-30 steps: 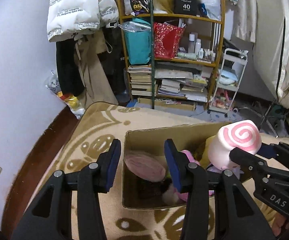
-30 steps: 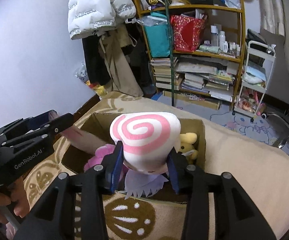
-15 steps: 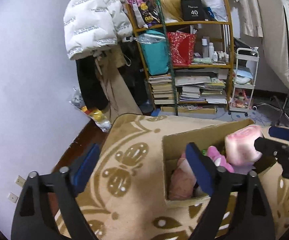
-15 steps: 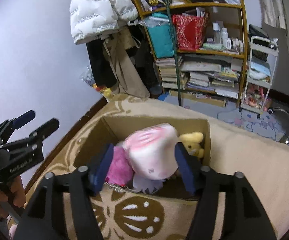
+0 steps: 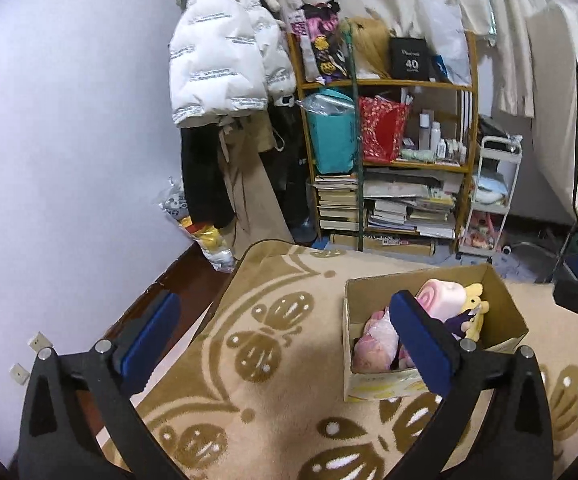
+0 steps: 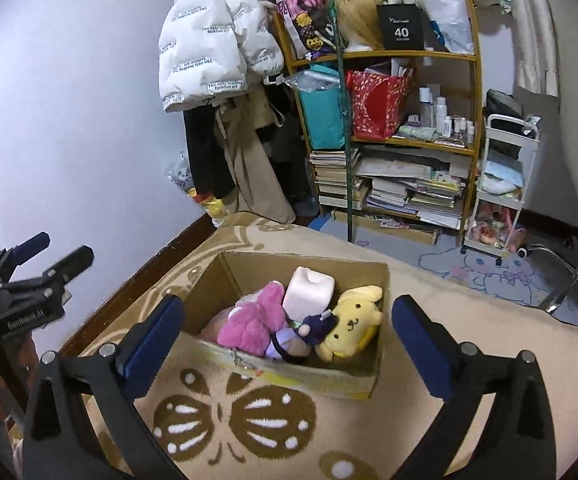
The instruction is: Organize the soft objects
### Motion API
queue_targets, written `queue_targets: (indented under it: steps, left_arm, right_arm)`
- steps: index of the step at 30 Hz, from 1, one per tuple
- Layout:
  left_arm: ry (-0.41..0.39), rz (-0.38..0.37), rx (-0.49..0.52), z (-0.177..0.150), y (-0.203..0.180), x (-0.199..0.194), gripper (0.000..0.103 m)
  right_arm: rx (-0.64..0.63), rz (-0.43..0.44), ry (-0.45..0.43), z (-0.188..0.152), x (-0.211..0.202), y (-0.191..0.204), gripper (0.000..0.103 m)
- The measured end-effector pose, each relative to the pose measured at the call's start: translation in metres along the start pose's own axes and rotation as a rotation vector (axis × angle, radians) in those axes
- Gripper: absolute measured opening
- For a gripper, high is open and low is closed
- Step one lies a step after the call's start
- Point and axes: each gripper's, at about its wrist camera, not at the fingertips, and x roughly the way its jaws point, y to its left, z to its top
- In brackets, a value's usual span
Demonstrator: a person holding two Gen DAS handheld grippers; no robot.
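Note:
A cardboard box (image 6: 361, 376) stands on a beige patterned blanket (image 6: 489, 344). In it lie a pink-white swirl plush (image 6: 309, 292), a yellow dog plush (image 6: 353, 320), a pink plush (image 6: 257, 320) and a purple plush (image 6: 309, 330). My right gripper (image 6: 289, 344) is open and empty, held back above the box's near side. My left gripper (image 5: 285, 340) is open and empty, left of the box (image 5: 505, 300), over the blanket. The left gripper also shows in the right wrist view (image 6: 33, 276). The swirl plush shows in the left wrist view (image 5: 441, 296).
A wooden shelf (image 6: 393, 140) with books, bags and bottles stands at the back. Coats (image 6: 213, 48) hang on the wall left of it. A white cart (image 6: 501, 184) stands on the right. The bed's dark wooden edge (image 5: 193, 268) runs along the wall.
My right gripper opened and let go of the swirl plush, which now lies in the box. Both grippers opened wide and drew back up and away from the box.

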Motion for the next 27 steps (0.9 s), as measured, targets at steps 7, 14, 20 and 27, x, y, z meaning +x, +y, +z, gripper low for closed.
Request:
queue_targets:
  steps: [7,14,20,27]
  left_arm:
    - [-0.035,0.003,-0.082,-0.010,0.026,-0.031,0.103]
    - [-0.093,0.005,-0.151,-0.033,0.051,-0.070,0.103]
    - [-0.148,0.012,-0.059,-0.053,0.045,-0.106,0.103]
    - [-0.164,-0.016,-0.105,-0.080,0.051,-0.131,0.103]
  right_arm:
    - [-0.058,-0.031,-0.105,-0.013,-0.050,0.009,0.103]
    - [-0.064,-0.072,-0.170,-0.031,-0.094,0.019,0.103]
    - [-0.077,-0.076,-0.222,-0.052,-0.122,0.027,0.103]
    - [-0.073,-0.062,-0.246,-0.079,-0.143,0.038,0.103]
